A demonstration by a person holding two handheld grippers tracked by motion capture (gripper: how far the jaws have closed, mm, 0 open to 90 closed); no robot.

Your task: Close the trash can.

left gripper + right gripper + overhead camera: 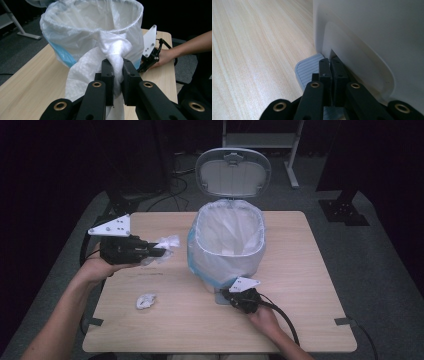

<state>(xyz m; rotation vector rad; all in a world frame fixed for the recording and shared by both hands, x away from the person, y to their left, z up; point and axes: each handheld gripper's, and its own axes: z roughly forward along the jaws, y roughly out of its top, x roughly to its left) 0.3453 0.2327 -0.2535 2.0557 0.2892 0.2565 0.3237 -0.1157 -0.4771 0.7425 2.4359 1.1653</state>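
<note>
A crumpled tissue (110, 57) is clamped in the left gripper (159, 251), held left of the open lined bin (229, 242); the bin's mouth lies just to its right. The pedal (308, 68) is pressed by the closed, empty right gripper (329, 62). A second wad (146, 300) is left on the table (300, 320).

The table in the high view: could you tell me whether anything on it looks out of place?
One crumpled tissue lies loose on the table near the front left, apart from the open pedal bin. The left hand-held gripper holds another tissue beside the bin, while the right hand-held gripper presses the pedal. Nothing looks spilled or damaged.
</note>
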